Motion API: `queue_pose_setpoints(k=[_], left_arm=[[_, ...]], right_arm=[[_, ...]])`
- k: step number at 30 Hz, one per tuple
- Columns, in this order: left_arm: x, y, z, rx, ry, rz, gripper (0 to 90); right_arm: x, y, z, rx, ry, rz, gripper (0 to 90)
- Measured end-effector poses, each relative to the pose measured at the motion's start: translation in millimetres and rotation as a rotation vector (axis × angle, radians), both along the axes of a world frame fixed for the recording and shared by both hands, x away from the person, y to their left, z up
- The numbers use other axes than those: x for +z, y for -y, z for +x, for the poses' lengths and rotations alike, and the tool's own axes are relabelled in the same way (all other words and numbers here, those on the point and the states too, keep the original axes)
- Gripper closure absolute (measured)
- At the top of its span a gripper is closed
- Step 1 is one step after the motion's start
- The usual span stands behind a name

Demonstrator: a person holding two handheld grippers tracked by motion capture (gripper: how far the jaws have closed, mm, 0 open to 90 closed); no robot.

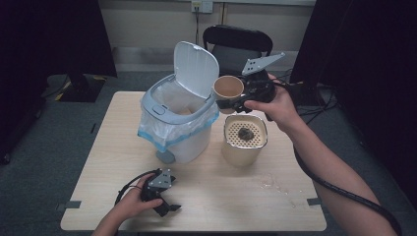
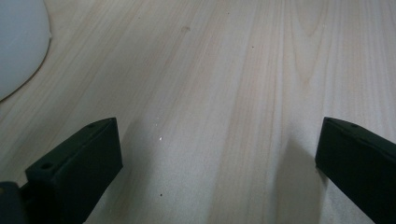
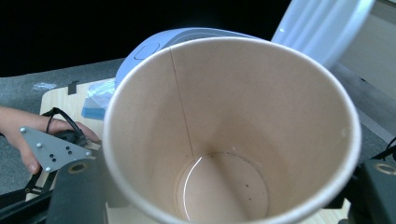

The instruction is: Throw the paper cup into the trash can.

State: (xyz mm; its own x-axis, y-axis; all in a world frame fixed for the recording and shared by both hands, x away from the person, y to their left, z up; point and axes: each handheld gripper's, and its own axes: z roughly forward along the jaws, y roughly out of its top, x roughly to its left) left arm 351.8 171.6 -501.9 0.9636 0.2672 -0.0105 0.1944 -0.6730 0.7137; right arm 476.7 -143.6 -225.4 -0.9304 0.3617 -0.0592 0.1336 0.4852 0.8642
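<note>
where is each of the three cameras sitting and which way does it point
High view: fixed above the person's side, looking forward and down on the table, the open bin and a strainer pot; both forearms enter from the bottom.
Left gripper view: rides the left gripper, facing bare tabletop between its parted jaws.
Right gripper view: rides the right gripper, looking into the tilted paper cup it clamps, bin behind.
Shared: the high and right gripper views both show cup, bin and the left hand.

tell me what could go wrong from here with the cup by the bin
The paper cup, clamped in the right gripper, is tipped on its side at the rim of the open bin; released here, it might drop outside, onto the strainer container. Its swing could also knock the raised lid.
</note>
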Motion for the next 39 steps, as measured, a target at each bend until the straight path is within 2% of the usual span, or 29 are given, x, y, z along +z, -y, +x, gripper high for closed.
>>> queue_pose_setpoints(k=[15, 27, 39], left_arm=[[0.0, 0.0, 0.0, 0.0, 0.0, 0.0, 0.0], [0.0, 0.0, 0.0, 0.0, 0.0, 0.0, 0.0], [0.0, 0.0, 0.0, 0.0, 0.001, 0.0, 0.0]], right_arm=[[3.0, -27.6, 2.5, 0.029, -0.013, 0.016, 26.5], [8.3, -49.4, 7.6, 0.044, -0.004, 0.028, 26.5], [6.6, -71.0, 11.3, 0.061, 0.002, 0.018, 26.4]])
